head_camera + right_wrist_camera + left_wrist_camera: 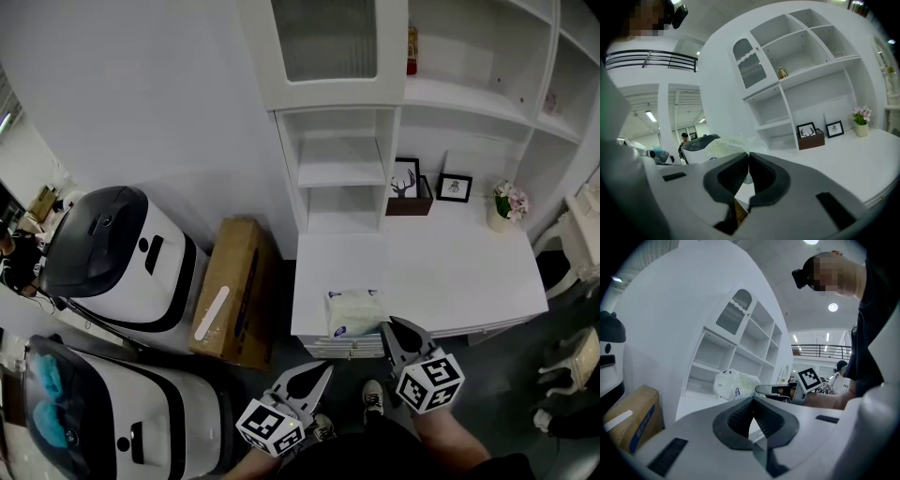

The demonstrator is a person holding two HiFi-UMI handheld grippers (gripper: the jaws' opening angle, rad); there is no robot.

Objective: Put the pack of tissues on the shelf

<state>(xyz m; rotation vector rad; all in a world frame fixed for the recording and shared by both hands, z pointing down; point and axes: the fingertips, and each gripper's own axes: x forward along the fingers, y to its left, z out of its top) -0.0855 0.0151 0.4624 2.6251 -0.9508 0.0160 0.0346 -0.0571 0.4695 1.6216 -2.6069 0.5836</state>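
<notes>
White tabletop (459, 267) under a shelf (342, 173): the right gripper (386, 326), jaws pressed together, points just beside the tissues (354, 311) at the front edge. The left gripper (324, 371), likewise closed and empty, hangs off the tabletop's front.

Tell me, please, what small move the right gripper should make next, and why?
Probably open the right gripper and ease it forward onto the pack of tissues. Its jaws are together and empty, just short of the pack, which lies flat at the front edge of the desk. The left gripper, also shut, sits farther back.
</notes>
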